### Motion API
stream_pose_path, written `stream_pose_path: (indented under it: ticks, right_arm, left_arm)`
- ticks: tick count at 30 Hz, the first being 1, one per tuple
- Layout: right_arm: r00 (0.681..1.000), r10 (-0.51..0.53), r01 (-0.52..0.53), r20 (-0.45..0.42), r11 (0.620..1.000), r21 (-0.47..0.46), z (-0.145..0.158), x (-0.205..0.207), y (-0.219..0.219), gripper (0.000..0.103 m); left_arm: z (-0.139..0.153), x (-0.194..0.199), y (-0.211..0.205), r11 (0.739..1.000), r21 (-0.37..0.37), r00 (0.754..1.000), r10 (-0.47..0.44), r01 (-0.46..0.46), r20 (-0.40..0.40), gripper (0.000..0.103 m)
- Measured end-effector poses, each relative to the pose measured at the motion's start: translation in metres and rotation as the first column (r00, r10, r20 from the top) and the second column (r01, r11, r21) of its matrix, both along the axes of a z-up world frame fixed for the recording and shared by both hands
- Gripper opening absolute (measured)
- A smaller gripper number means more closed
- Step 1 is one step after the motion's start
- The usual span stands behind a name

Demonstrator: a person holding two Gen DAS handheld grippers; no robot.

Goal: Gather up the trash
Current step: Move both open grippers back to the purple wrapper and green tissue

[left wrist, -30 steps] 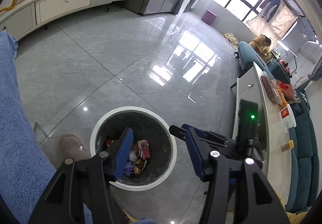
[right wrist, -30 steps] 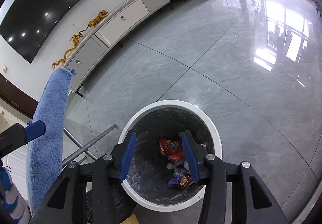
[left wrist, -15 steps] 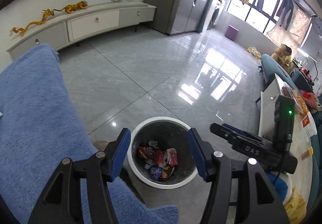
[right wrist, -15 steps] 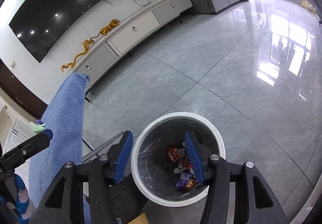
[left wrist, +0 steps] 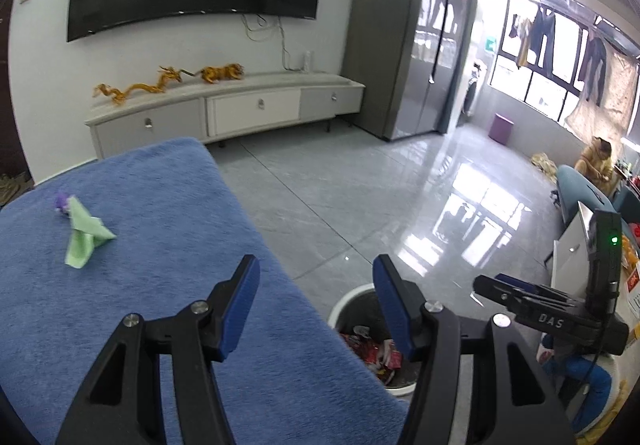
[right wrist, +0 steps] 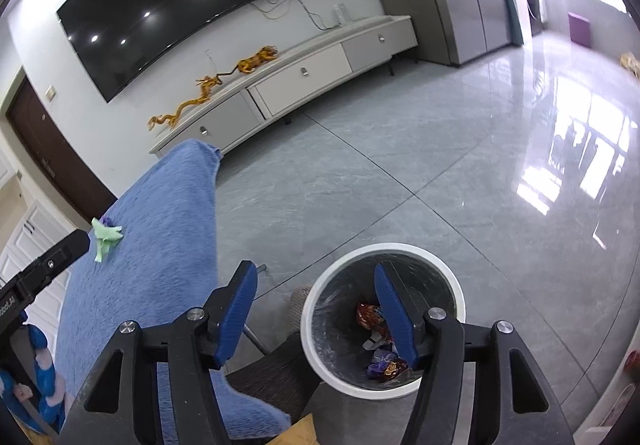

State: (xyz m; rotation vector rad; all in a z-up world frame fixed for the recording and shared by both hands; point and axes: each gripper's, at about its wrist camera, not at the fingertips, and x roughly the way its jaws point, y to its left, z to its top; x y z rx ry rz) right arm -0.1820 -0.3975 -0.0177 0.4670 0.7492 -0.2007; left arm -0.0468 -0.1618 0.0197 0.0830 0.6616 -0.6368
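Observation:
A crumpled green paper (left wrist: 84,237) lies on a blue towel (left wrist: 160,245), with a small purple scrap (left wrist: 61,201) at its far end. My left gripper (left wrist: 316,273) hangs open and empty over the towel's right edge, well short of the green paper. The white-rimmed bin (right wrist: 384,249) stands on the floor, with wrappers (right wrist: 372,317) on its bottom. My right gripper (right wrist: 314,277) is above the bin's left rim. Its jaws are opening with nothing between them. In the right wrist view the green paper (right wrist: 105,237) lies far to the left.
A long white TV cabinet (left wrist: 240,113) with golden figures (left wrist: 160,83) runs along the far wall under a dark screen. A grey fridge (left wrist: 404,57) stands beside it. Glossy grey floor tiles (right wrist: 440,165) spread beyond the bin. A person sits at the far right (left wrist: 598,161).
Both grippers rose and tilted upward. The left one swung from over the bin to over the blue towel, bringing the green paper into view. The right jaws spread wider.

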Motion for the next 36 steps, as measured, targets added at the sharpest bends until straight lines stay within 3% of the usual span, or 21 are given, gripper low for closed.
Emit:
stream_pose_path:
  ticks: [3,5,8,14,16,20,36]
  right_arm:
    - [1.000,0.012,-0.012,-0.001,0.999,-0.034,0.012,0.003,0.014,0.064]
    - [1.000,0.017,-0.017,-0.001,0.998,-0.059,0.021,0.005,0.024,0.065]
    - [1.000,0.022,-0.021,0.006,0.996,-0.091,0.034,0.008,0.037,0.068]
    - [0.999,0.046,-0.042,0.017,0.984,-0.170,0.056,0.022,0.077,0.074]
    - [0.998,0.057,-0.051,0.025,0.980,-0.190,0.060,0.027,0.088,0.080]
    - [0.997,0.077,-0.068,0.029,0.971,-0.230,0.065,0.036,0.110,0.083]
    - [0.994,0.090,-0.070,0.063,0.961,-0.268,0.075,0.058,0.141,0.091]
  left_arm:
    - [0.007,0.002,0.032,0.999,-0.026,0.999,0.048,-0.048,0.004,0.057]
    - [0.009,0.004,0.052,0.996,-0.026,0.996,0.088,-0.088,0.003,0.067]
    - [0.015,0.002,0.086,0.987,-0.032,0.986,0.161,-0.160,0.039,0.073]
    - [0.023,0.004,0.152,0.955,-0.078,0.953,0.292,-0.285,0.084,0.075]
    - [0.024,0.005,0.168,0.948,-0.094,0.946,0.313,-0.305,0.084,0.075]
    - [0.022,0.005,0.197,0.938,-0.112,0.937,0.339,-0.329,0.079,0.077]
    - [0.027,0.010,0.228,0.921,-0.126,0.918,0.382,-0.368,0.110,0.077]
